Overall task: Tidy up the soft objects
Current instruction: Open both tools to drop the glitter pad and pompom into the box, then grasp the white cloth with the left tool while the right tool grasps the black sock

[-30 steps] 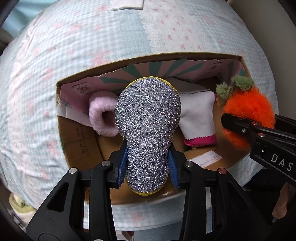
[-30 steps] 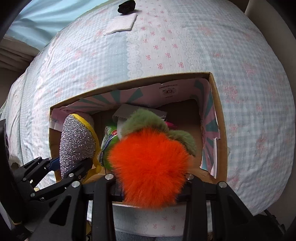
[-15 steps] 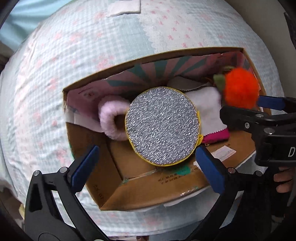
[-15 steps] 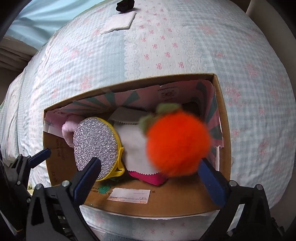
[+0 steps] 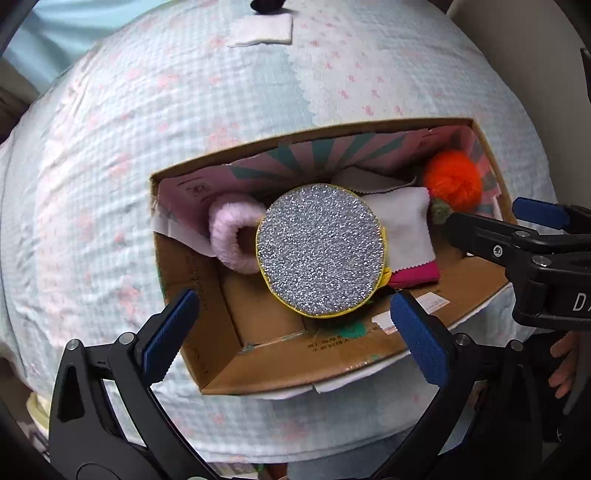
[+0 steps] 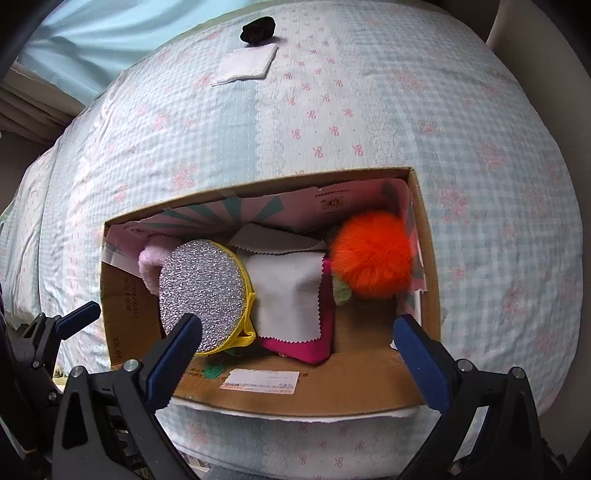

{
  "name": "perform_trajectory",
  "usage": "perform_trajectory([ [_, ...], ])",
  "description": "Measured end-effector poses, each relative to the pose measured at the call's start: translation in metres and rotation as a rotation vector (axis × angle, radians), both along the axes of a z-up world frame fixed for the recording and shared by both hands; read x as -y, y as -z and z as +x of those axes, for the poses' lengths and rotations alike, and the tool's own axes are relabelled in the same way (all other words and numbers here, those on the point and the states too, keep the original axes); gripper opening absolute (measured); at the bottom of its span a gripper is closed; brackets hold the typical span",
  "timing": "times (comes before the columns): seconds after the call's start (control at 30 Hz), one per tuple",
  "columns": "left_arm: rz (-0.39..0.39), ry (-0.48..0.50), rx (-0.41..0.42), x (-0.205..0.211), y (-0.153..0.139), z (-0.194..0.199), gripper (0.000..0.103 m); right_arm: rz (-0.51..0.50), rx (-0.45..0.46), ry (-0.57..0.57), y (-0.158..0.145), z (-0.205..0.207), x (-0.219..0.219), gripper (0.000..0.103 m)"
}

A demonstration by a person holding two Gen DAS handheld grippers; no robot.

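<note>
Right wrist view shows both hand-held grippers empty with jaws spread wide above the cardboard box (image 6: 424, 266); the remaining soft things, a white folded cloth (image 6: 245, 68) and a small black fuzzy item (image 6: 257, 30) touching its far edge, lie well beyond the box on the bed (image 6: 369, 110). From the right hand-held gripper (image 6: 295, 354) they sit ahead and slightly left, from the left hand-held gripper (image 5: 291, 332) almost straight ahead, so neither arm looks clearly nearer. The cloth is flat and squarish, one corner toward the box.

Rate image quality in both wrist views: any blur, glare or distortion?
Left wrist view: strong fisheye bending; the box rim curves, the silver sponge is sharp, the bedspread is soft at the edges. Right wrist view: same bending, orange pompom slightly soft, light even, no glare.
</note>
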State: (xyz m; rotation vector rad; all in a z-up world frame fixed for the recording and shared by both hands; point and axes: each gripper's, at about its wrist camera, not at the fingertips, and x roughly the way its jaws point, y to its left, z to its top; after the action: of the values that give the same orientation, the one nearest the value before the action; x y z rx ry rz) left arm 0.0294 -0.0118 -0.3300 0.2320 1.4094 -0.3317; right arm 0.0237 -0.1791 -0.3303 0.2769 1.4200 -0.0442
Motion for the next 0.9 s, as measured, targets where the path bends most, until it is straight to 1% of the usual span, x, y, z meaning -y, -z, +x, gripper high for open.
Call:
perform_trajectory([
  [0.07,-0.007,-0.013,0.015,-0.001,-0.009,-0.001,0.103,-0.012,0.017,0.007,-0.011,-0.004,0.001,0.103],
  [0.2,-0.028,-0.033,0.050,-0.004,-0.037,-0.005,0.103,-0.022,0.048,0.013,-0.037,-0.012,0.001,0.103],
  [0.4,-0.042,-0.040,0.111,-0.005,-0.079,-0.009,0.103,-0.034,0.096,0.015,-0.078,-0.020,-0.002,0.103],
  [0.6,-0.074,-0.075,0.171,-0.003,-0.115,-0.001,0.103,-0.048,0.180,0.007,-0.122,-0.018,0.001,0.103],
  [0.73,-0.088,-0.128,0.215,0.002,-0.137,0.014,0.103,-0.052,0.245,-0.020,-0.150,0.000,0.008,0.103],
  [0.9,-0.115,-0.220,0.283,0.015,-0.161,0.042,0.103,-0.078,0.321,-0.108,-0.182,0.047,0.023,0.103],
])
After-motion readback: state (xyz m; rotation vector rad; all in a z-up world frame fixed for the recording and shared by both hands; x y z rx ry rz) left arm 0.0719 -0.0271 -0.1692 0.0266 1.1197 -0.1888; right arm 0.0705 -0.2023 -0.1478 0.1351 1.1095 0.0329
